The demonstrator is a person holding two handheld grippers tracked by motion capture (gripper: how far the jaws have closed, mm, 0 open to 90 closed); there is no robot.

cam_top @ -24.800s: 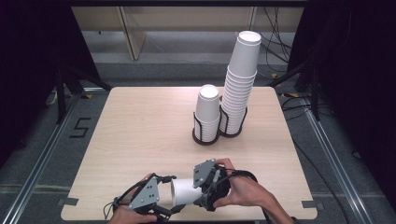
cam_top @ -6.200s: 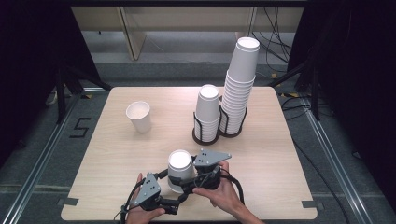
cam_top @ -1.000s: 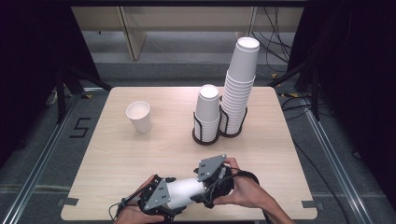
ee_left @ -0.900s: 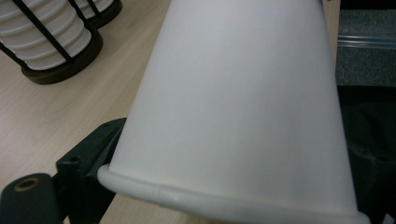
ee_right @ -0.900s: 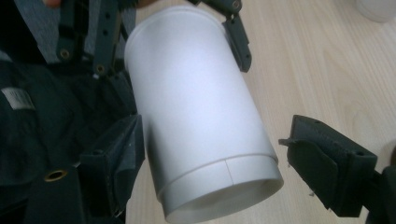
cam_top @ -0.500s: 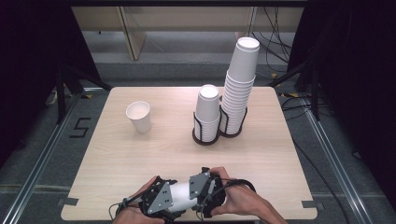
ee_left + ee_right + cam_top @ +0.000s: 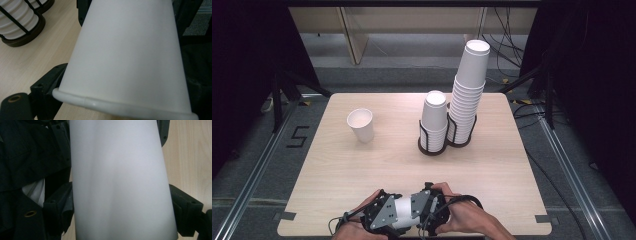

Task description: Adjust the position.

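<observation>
Sunk lower toward the table (image 7: 362, 165) since before — right gripper (image 7: 428, 212) and left gripper (image 7: 382, 218) both clamped on paper cup (image 7: 404, 212); pull apart gently, straight, without crushing.

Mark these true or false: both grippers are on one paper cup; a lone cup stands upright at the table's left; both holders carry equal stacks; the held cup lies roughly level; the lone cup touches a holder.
1. Both the left gripper and the right gripper are on the held cup. True.
2. A lone cup stands upright, left on the table. True.
3. Both stacks are equal. False: the right stack rises well above the short stack.
4. The held cup lies roughly level. True.
5. The lone cup touches a holder. False: it stands apart.
</observation>
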